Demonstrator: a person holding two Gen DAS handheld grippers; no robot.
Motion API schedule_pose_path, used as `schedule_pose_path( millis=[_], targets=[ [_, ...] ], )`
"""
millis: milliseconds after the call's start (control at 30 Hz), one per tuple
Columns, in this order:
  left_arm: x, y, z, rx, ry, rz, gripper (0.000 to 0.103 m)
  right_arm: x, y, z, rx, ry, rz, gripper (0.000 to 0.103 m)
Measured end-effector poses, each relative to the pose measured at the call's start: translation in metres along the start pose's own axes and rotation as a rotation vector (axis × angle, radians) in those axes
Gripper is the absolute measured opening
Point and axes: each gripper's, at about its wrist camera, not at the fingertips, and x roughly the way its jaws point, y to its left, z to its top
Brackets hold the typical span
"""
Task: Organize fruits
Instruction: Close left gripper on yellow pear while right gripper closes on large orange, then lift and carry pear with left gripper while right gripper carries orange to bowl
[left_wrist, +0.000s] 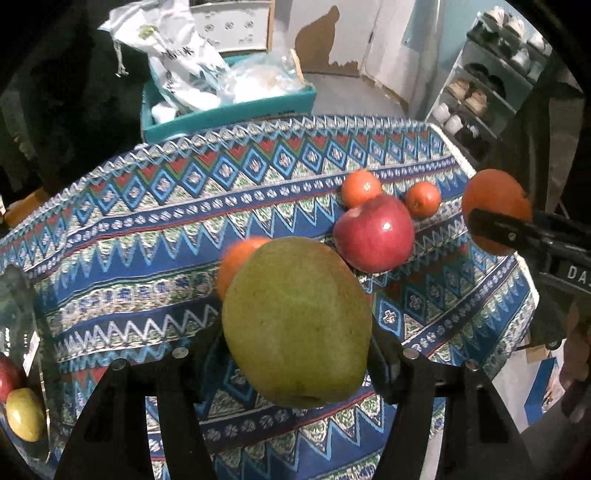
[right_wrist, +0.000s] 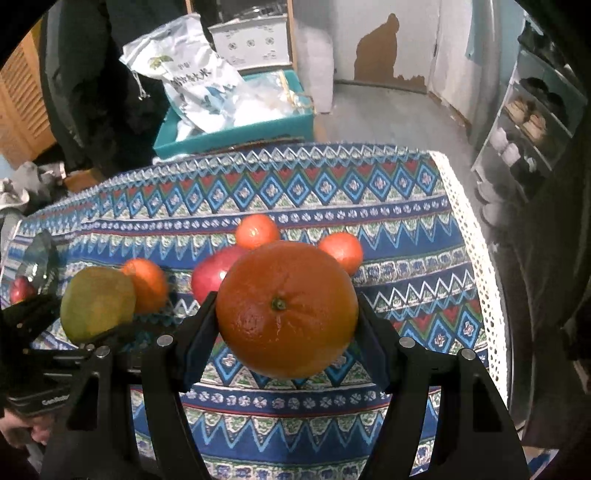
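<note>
My left gripper (left_wrist: 295, 332) is shut on a green pear (left_wrist: 295, 321) and holds it above the patterned tablecloth (left_wrist: 147, 221). My right gripper (right_wrist: 286, 314) is shut on a large orange (right_wrist: 286, 310), also held above the cloth; it shows at the right of the left wrist view (left_wrist: 495, 206). On the cloth lie a red apple (left_wrist: 373, 232), two small oranges (left_wrist: 360, 186) (left_wrist: 423, 199) behind it, and another orange (left_wrist: 236, 262) behind the pear. The pear also shows in the right wrist view (right_wrist: 96, 302).
A glass bowl (left_wrist: 18, 332) at the left edge holds a red apple (left_wrist: 7, 376) and a yellow-green fruit (left_wrist: 24, 413). A teal box (left_wrist: 229, 110) with bags stands behind the table. A shoe rack (left_wrist: 491, 81) stands at the right.
</note>
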Motion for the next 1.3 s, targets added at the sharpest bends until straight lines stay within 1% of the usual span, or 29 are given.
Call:
schedule_pose_path(
  millis=[233,633,800,1000,1300],
  targets=[
    [-0.039,0.008,0.000,0.003,-0.066,0.016,0.066,-0.024,0.017,0.008,-0.026,-0.050,0.014,0.069],
    [-0.091,0.026,-0.002,-0.017,-0.171,0.025,0.066,-0.060,0.059,0.026,-0.085,-0.137,0.064,0.069],
    [-0.110,0.035,-0.003,-0.017,-0.216,0.039,0.066,-0.073,0.075,0.033,-0.107,-0.167,0.089,0.069],
    [-0.130,0.047,-0.006,-0.025,-0.253,0.051,0.066,-0.087,0.097,0.040,-0.138,-0.195,0.116,0.069],
    [-0.157,0.072,-0.010,-0.062,-0.297,0.067,0.066,-0.104,0.127,0.051,-0.177,-0.227,0.152,0.069]
  ],
)
